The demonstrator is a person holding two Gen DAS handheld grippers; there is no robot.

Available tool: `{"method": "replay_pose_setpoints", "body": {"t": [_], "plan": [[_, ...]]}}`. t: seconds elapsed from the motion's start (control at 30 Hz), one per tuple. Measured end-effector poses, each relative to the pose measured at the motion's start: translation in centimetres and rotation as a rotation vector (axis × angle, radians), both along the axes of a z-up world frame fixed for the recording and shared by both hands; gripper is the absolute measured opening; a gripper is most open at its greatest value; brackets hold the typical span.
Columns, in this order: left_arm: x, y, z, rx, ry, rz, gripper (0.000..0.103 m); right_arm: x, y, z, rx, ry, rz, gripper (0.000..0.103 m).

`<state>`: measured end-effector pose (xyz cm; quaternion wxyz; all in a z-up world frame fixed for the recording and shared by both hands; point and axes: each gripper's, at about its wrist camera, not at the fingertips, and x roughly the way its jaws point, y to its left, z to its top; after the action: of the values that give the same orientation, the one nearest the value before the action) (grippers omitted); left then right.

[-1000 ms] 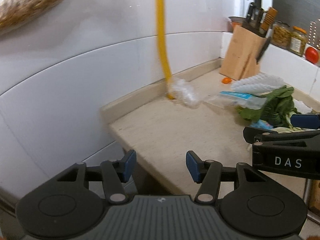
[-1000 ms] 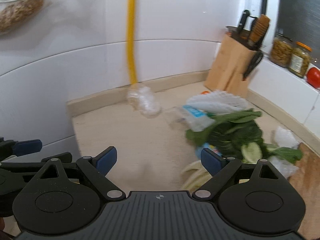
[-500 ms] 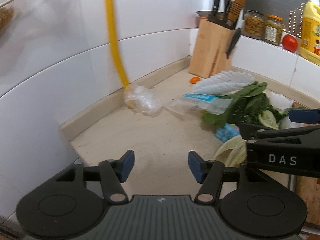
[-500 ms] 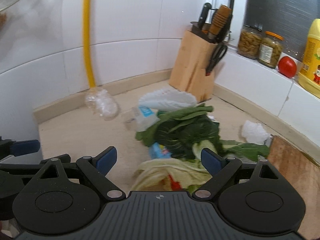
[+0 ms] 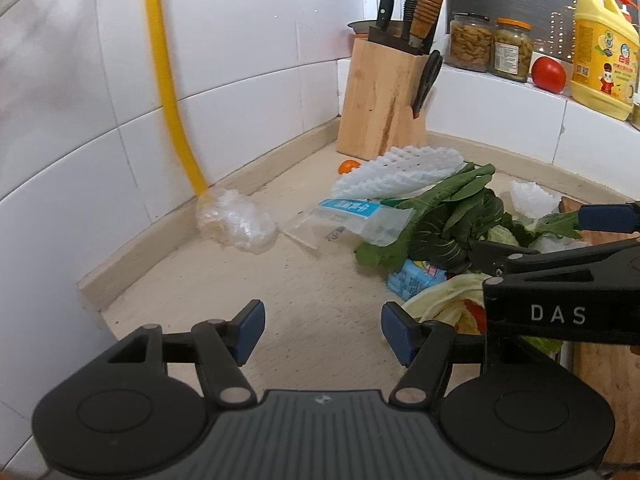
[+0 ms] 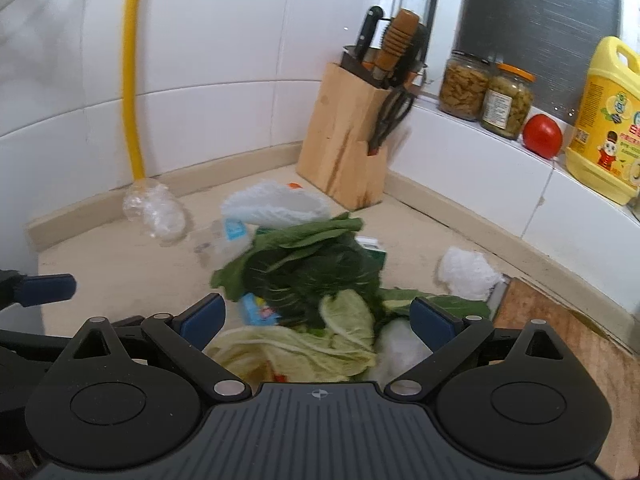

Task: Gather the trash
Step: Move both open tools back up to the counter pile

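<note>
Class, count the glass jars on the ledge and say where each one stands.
2. The left jar stands beside the knife block; the orange-lidded jar stands touching or nearly touching it, next to the tomato. Others may lie beyond the frame.

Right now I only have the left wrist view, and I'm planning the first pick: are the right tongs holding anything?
Observer: No. The right tongs are opening and grip nothing. Pale cabbage leaves lie between them, not pinched.
Operator: Any packaging hidden behind the dark greens?
Observer: Yes. A green-and-white carton sits against the far side of the dark greens.
</note>
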<state>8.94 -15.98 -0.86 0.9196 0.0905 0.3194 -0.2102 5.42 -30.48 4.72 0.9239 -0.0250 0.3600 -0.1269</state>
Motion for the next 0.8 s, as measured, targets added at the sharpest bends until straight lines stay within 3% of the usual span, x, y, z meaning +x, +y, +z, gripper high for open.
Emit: {"method": "replay_pose_setpoints", "body": {"t": [0.27,0.67,0.8], "plan": [[0.6,-1.3,0.2,-0.025,0.026,-0.016,0.060,-0.2,-3.1,-0.1,0.027,0.004,-0.052,0.100],[2.7,-4.2,1.7,-0.061,-0.036,-0.059,0.060,-0.4,-8.1,0.6,0.099,-0.030,-0.067,0.100],[4.5,-4.4,1.7,-0.092,0.004,-0.044,0.060,-0.5,-9.5,0.6,0.110,-0.035,-0.060,0.100]]}}
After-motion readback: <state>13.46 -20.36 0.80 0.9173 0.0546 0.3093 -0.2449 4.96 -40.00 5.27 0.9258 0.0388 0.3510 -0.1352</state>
